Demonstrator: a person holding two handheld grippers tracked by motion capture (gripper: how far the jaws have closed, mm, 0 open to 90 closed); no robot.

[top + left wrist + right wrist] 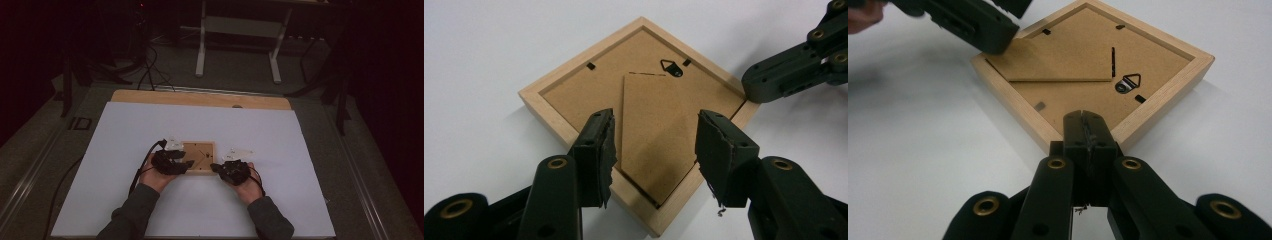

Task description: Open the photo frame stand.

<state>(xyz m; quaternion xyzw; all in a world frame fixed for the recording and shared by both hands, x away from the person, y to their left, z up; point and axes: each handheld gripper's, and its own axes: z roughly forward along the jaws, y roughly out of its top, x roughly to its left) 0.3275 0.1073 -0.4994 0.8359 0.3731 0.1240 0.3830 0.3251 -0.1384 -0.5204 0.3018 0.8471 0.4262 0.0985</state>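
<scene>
A light wooden picture frame [202, 151] lies face down in the middle of the white sheet. Its brown backing board [589, 90] carries a folded-flat stand flap [654, 135] and a small metal hanger [672, 67]. My left gripper [188, 164] is open, its jaws spread above the frame's near left corner [655, 131] on either side of the flap. My right gripper [214, 167] is shut, nothing between its jaws, and its tip [1089, 122] is at the frame's [1083, 45] near right corner. That tip [758, 89] also shows in the left gripper view, and the left gripper [990, 32] in the right gripper view.
The white sheet [150, 130] covers a wooden tabletop whose bare edge [200, 98] shows at the back. Beyond it a white desk frame [240, 30] stands on the floor, with dark cables [150, 70] to its left. A cable [142, 167] trails from the left gripper.
</scene>
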